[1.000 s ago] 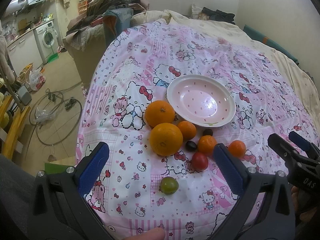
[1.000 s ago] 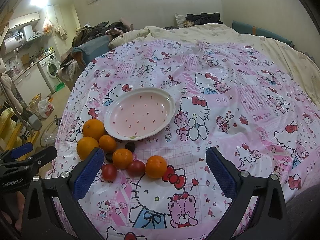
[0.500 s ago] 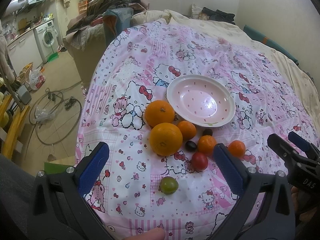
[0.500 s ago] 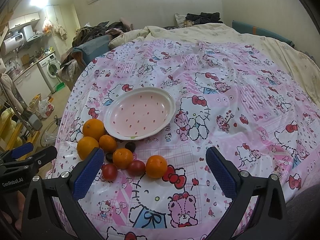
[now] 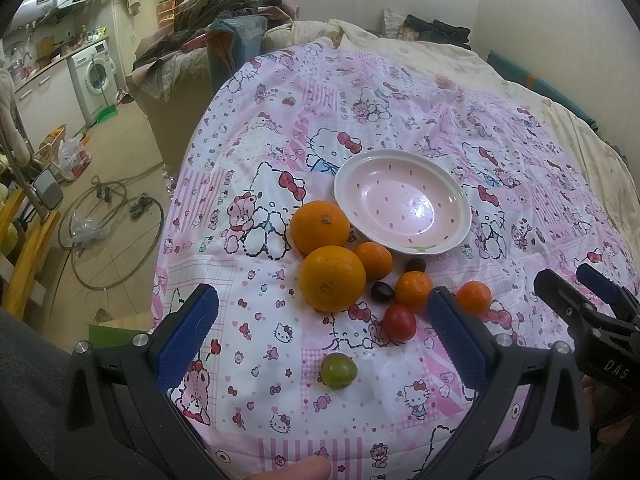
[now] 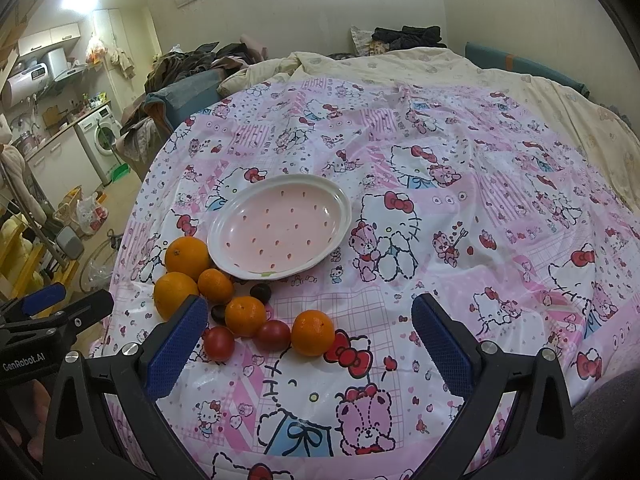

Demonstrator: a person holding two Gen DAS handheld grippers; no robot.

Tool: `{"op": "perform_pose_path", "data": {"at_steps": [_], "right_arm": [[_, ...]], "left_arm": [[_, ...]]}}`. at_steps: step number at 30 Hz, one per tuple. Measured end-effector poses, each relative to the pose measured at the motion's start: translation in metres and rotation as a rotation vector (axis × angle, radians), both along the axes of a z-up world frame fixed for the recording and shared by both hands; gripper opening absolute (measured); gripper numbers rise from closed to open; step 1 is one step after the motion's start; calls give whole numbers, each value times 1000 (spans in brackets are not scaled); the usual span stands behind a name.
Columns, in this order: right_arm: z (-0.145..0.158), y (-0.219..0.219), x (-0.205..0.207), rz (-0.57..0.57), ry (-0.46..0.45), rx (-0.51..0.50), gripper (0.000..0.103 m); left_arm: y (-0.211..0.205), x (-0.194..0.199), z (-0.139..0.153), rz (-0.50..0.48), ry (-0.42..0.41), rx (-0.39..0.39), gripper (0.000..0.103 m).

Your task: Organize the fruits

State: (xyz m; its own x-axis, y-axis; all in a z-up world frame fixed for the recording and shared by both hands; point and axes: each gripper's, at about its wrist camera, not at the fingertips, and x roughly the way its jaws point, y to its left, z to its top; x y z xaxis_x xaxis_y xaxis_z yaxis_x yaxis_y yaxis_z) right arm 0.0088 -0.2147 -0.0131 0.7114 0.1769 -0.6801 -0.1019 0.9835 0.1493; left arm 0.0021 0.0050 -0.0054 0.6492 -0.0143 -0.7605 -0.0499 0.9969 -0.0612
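Both grippers gape empty — the left gripper (image 5: 322,334) hangs over the fruit cluster (image 5: 360,276) near the bed's front edge, just before the bare plate (image 5: 402,202); the right gripper (image 6: 308,342) sits farther right.

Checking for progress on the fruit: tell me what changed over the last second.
Nothing visibly changed. Both grippers, left and right, hover with jaws open and empty; the plate holds nothing, and the oranges, tomatoes and other fruit lie beside it on the cloth.

Cartoon-print bed cover (image 5: 280,128) under a pink plate (image 5: 402,204), oranges (image 5: 333,278), tomatoes (image 5: 399,322), perhaps two dark plums (image 5: 381,291)
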Motion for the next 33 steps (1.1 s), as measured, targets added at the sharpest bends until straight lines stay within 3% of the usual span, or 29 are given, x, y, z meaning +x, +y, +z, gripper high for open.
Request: {"op": "perform_pose_path", "data": {"at_steps": [29,33], "right_arm": [[-1,2,0,4,2,-7,103],[-3,-1,3,4,22,17,103]], "left_arm": [[1,0,-1,3,1,0,103],[4,-4,0,32,-19,40,103]]}}
